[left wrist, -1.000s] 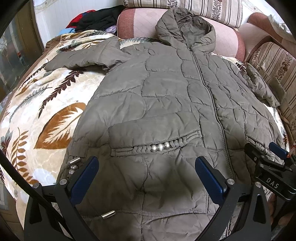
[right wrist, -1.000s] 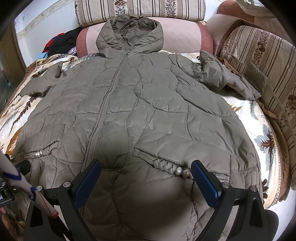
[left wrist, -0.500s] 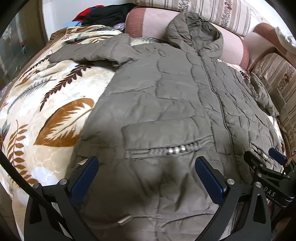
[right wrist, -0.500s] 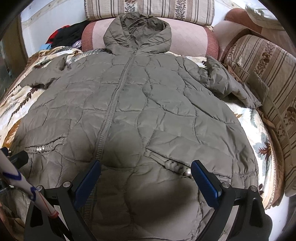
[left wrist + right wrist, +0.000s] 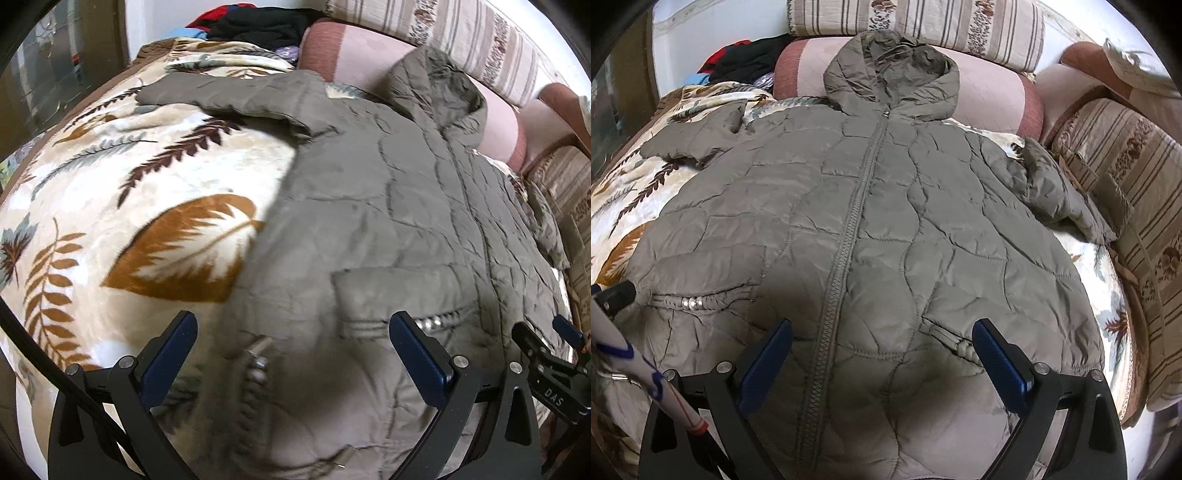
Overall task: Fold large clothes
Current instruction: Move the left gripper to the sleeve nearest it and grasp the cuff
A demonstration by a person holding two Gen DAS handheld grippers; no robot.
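Olive-grey quilted coat point(image 5: 886, 229) spread flat, front up, zip point(image 5: 849, 236) closed, across a leaf-print blanket point(image 5: 110, 206) over a couch or bed. Hood point(image 5: 892, 74) propped against a pink bolster point(image 5: 993, 92), with a striped cushion point(image 5: 923, 22) behind. One sleeve point(image 5: 229, 96) stretched sideways over the blanket, seen clearly in the left wrist view; the other sleeve point(image 5: 1060, 192) crumpled against a striped armrest point(image 5: 1126, 184) at the far side. Braided pocket trim with silver beads point(image 5: 690, 303) on one front panel, a matching pocket point(image 5: 960, 343) partly hidden behind a blue pad on the other. Pile of dark and red clothes point(image 5: 742, 62) heaped in the back corner by the wall.

Left gripper point(image 5: 291, 354) spread wide over the coat's lower side edge, near a metal toggle point(image 5: 258, 350) (blurred, so exact shape hard to tell), blue pads point(image 5: 417, 358) apart and gripping nothing. Right gripper point(image 5: 882, 358) likewise spread wide, hovering above the hem area close to the zip, nothing between its pads point(image 5: 997, 365). Part of the other tool visible at the edge of each view. No contact with the fabric that can be made out from either camera
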